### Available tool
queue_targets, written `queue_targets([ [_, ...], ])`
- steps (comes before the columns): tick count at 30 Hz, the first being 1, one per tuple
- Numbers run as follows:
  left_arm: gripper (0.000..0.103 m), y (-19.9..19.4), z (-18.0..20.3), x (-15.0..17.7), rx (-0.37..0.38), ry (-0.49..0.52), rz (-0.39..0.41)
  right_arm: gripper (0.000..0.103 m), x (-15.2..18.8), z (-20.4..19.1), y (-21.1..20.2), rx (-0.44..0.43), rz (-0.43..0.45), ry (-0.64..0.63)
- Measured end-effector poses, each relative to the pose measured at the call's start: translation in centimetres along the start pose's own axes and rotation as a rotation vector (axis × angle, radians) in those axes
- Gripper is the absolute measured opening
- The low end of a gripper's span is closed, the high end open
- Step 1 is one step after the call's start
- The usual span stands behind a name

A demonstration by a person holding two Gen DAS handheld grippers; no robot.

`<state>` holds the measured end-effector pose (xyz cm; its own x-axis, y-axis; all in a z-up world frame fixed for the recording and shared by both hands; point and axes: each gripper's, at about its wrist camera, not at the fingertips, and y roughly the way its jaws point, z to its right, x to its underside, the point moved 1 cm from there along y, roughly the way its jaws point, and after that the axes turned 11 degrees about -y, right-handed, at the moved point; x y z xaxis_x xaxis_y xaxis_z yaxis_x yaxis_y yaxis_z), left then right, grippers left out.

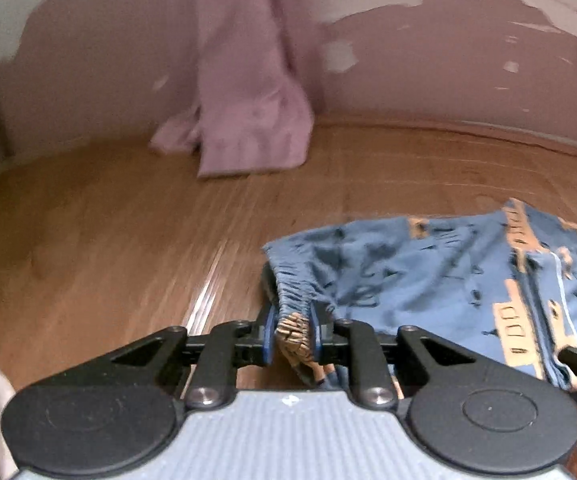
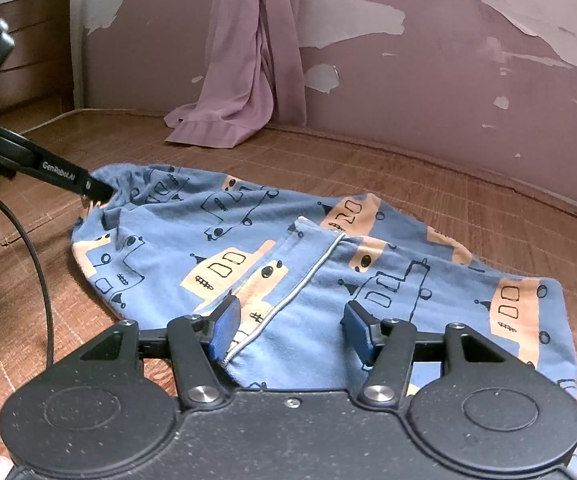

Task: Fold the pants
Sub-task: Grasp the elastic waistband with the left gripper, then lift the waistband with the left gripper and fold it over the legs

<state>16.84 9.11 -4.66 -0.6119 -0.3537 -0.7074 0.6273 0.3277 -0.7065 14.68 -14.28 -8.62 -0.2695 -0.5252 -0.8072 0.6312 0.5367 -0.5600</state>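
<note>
The blue cotton pants with orange truck prints (image 2: 288,264) are lying crumpled on the woven bamboo mat (image 2: 468,208). The left hand-held gripper (image 1: 292,336) is clenched on the bunched elastic waistband, at about 10 o'clock in the right wrist view. The right hand-held gripper (image 2: 292,332) is released, blue pads spread wide just over the fabric. A mauve curtain (image 2: 244,80) hangs at 12 o'clock.

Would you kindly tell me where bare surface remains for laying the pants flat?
Bare wooden surface lies between the blue patterned pants and the peeling mauve wall, right of the hanging mauve curtain. In the left view, more lies open left of the pants. It is crowded near the left gripper, clamped on the waistband, and the right gripper, open over them.
</note>
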Motion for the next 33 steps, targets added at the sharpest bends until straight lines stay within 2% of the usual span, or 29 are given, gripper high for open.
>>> queue_targets([
  [2, 0.032, 0.9, -1.0, 0.1, 0.001, -0.066, -0.043, 0.060, 0.0, 0.1, 0.0, -0.003, 0.000, 0.004],
  [12, 0.036, 1.9, -3.7, 0.1, 0.080, -0.241, -0.114, 0.061, 0.0, 0.1, 0.0, -0.004, -0.001, 0.006],
  [17, 0.020, 1.8, -3.4, -0.2, 0.074, -0.243, -0.120, 0.061, 0.0, 0.1, 0.0, -0.005, -0.001, 0.007],
  [21, 0.017, 1.0, -2.7, -0.4, 0.047, -0.258, -0.089, 0.063, 0.1, 0.2, 0.0, 0.000, -0.002, 0.010],
  [27, 0.016, -1.8, -0.4, -1.4, 0.062, -0.166, -0.003, 0.065, 0.1, 0.0, 0.0, 0.016, 0.001, 0.015],
  [31, 0.016, -4.0, 2.1, -2.1, 0.106, -0.088, 0.056, 0.066, 0.0, 0.5, -1.2, 0.014, 0.050, 0.044],
  [33, 0.016, -5.2, 3.7, -2.4, 0.136, -0.046, 0.088, 0.066, -0.2, 1.0, -1.7, 0.022, 0.047, 0.052],
])
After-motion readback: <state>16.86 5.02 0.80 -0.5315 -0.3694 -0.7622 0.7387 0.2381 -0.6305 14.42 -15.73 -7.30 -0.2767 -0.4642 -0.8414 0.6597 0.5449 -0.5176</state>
